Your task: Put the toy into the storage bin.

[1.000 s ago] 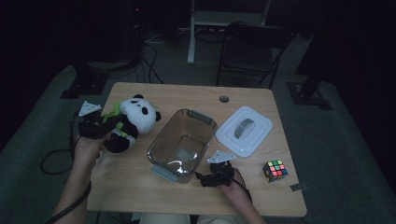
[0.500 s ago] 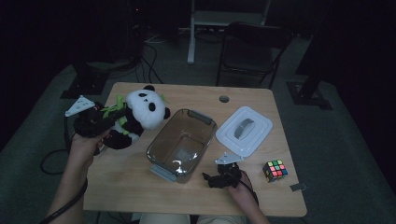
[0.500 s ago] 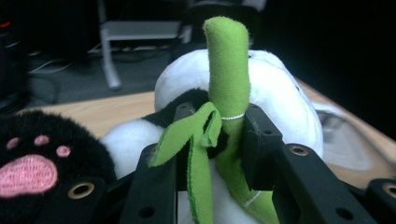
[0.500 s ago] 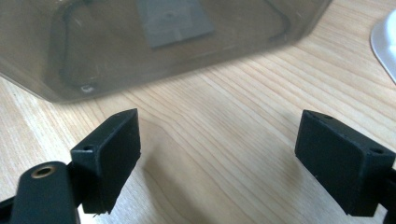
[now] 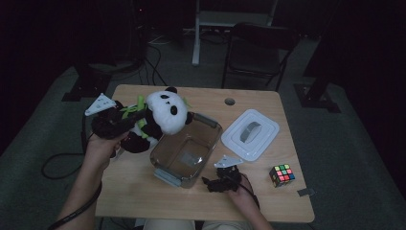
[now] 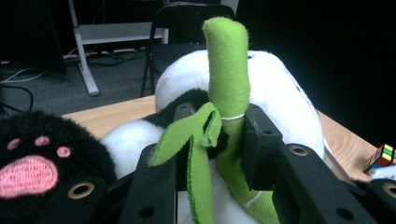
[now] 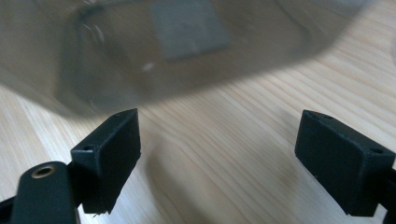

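High view: left gripper [image 5: 125,120], clamped on the black-and-white plush panda [image 5: 163,115], carries it toward the clear plastic bin [image 5: 210,125]; right gripper [image 5: 210,183] gapes empty; next, lower it in

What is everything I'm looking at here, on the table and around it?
Toy panda: one, black and white with a green stalk, held over the left rim of the box.
Box: one, clear plastic, open, middle of the table.
Lid: one, white with a grey handle, flat on the table right of the box.
Puzzle cube: one, many-coloured, near the table's right front corner.
Table: one, light wood, with a round hole near the far edge.
Chair: one, dark, behind the table.
Left gripper: one, black, shut on the panda.
Right gripper: one, black, jaws open, on the table in front of the box.
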`<state>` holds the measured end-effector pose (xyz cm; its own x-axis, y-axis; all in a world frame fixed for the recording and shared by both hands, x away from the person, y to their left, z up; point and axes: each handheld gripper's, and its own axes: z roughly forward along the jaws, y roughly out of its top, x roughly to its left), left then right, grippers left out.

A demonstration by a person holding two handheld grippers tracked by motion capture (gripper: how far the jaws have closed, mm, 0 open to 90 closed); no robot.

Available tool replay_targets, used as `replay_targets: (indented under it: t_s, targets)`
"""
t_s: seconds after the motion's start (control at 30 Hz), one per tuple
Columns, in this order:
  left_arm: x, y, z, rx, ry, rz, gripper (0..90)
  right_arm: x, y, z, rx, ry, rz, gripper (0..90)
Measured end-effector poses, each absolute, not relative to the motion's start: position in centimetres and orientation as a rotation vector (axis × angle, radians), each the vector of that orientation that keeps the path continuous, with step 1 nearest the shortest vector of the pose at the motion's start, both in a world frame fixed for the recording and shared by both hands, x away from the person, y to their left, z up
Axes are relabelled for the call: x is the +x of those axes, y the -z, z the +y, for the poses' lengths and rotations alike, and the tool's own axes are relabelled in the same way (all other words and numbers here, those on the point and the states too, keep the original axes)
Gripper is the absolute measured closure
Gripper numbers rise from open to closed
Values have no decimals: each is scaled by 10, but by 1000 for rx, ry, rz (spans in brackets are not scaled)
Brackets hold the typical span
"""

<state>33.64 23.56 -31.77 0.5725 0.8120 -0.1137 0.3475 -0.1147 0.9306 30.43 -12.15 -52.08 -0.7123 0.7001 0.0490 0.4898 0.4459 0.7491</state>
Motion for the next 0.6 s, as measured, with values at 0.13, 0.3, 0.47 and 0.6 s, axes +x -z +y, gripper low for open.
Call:
replay_targets:
  t_s: [0.13,0.3,0.47,0.6]
  targets:
    - [338,312,226,1706,-537,954,703,305,516,-92,957,-1151,2450,138]
    - [340,313,213,1730,-513,910,703,305,514,-67,893,-1136,2471,136]
    - [342,317,204,1747,-512,919,702,309,515,-59,902,-1169,2474,135]
    - [346,325,195,1767,-508,950,702,312,516,-52,928,-1184,2472,135]
